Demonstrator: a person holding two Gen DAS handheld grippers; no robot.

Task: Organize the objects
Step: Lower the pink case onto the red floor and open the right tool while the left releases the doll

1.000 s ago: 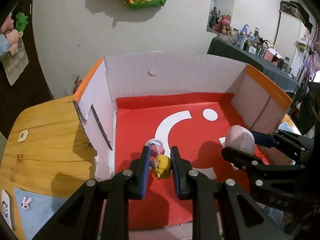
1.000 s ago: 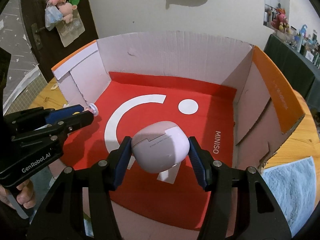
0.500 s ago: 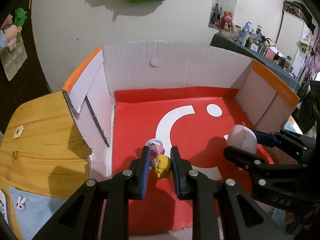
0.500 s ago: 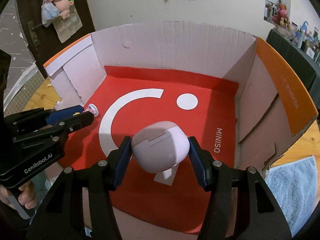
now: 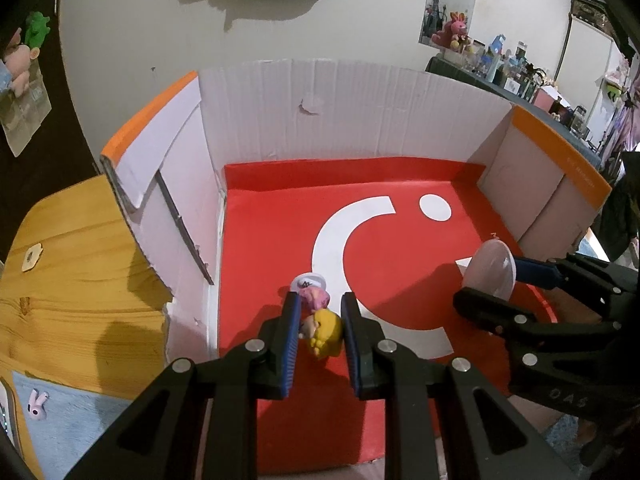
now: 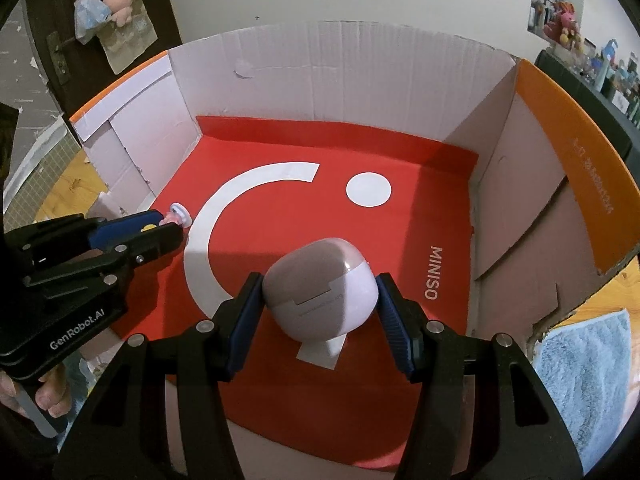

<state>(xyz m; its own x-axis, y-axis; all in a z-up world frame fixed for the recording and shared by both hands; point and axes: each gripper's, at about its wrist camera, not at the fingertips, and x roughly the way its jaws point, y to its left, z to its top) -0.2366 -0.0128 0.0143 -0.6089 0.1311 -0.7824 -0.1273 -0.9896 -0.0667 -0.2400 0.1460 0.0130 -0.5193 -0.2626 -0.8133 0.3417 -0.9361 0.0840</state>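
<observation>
A small toy figure (image 5: 322, 330) with yellow hair, a pink body and a white round base is clamped in my left gripper (image 5: 318, 334), low over the near left part of the red box floor. In the right wrist view that left gripper (image 6: 160, 228) shows at the left with the toy figure (image 6: 176, 216) poking out. My right gripper (image 6: 320, 300) is shut on a pale pink rounded case (image 6: 320, 294), held above the near middle of the floor. From the left wrist view, the pink case (image 5: 490, 270) and the right gripper (image 5: 504, 284) appear at the right.
The open cardboard box (image 6: 328, 80) has white walls, orange side flaps (image 6: 568, 152) and a red floor with white markings. It sits on a wooden table (image 5: 68, 280). A blue fluffy cloth (image 6: 584, 364) lies right of the box, another blue cloth (image 5: 68, 424) at its left.
Both grippers keep their holds. The box fills more of both views and sits lower than before; the views have tipped slightly.
</observation>
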